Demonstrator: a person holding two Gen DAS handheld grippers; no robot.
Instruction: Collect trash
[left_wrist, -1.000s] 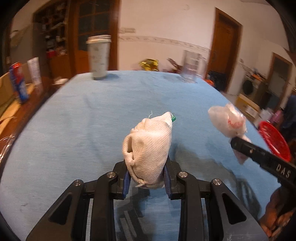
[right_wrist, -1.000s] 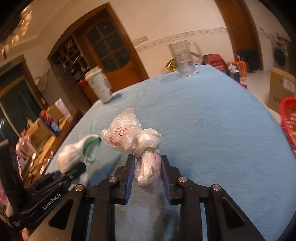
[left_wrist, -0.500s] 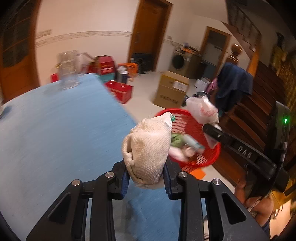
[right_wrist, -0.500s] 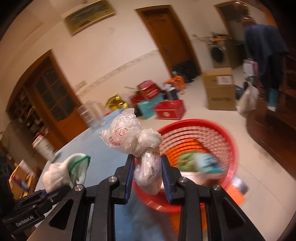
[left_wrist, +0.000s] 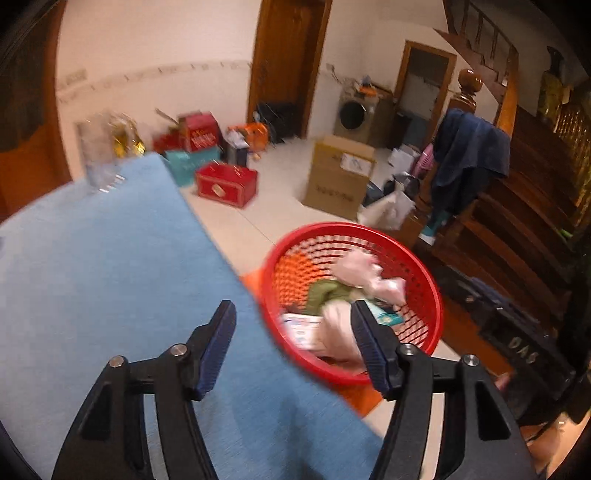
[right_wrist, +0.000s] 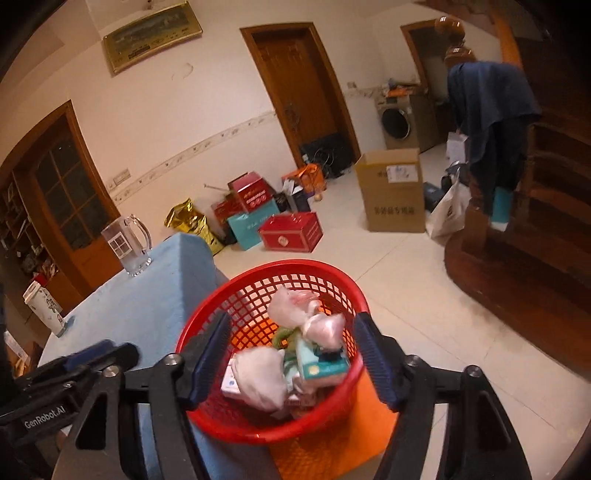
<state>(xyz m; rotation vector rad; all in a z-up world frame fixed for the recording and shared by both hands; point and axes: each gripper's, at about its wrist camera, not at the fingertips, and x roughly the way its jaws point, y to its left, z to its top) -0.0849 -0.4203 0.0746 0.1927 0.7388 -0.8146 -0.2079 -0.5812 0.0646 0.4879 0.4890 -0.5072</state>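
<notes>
A red mesh basket (left_wrist: 417, 258) (right_wrist: 258, 424) stands on an orange stool beside the blue table. In it lie the cream cloth bundle (right_wrist: 260, 380) (left_wrist: 338, 325), the knotted pink plastic bag (right_wrist: 306, 317) (left_wrist: 364, 267), a teal box and green scraps. My left gripper (left_wrist: 295, 347) is open and empty above the table edge, next to the basket. My right gripper (right_wrist: 291, 358) is open and empty right over the basket. The left gripper body shows at the lower left of the right wrist view.
The blue table (left_wrist: 92, 277) carries a glass mug (right_wrist: 127, 245) and a paper cup (right_wrist: 44, 308). On the tiled floor stand red and teal boxes (right_wrist: 290, 232), a cardboard box (right_wrist: 393, 190) and a wooden staircase (left_wrist: 517, 221).
Both grippers have opened and let go of their loads. The cloth bundle and the plastic bag now lie in the red basket. Both views have swung further over the basket.
</notes>
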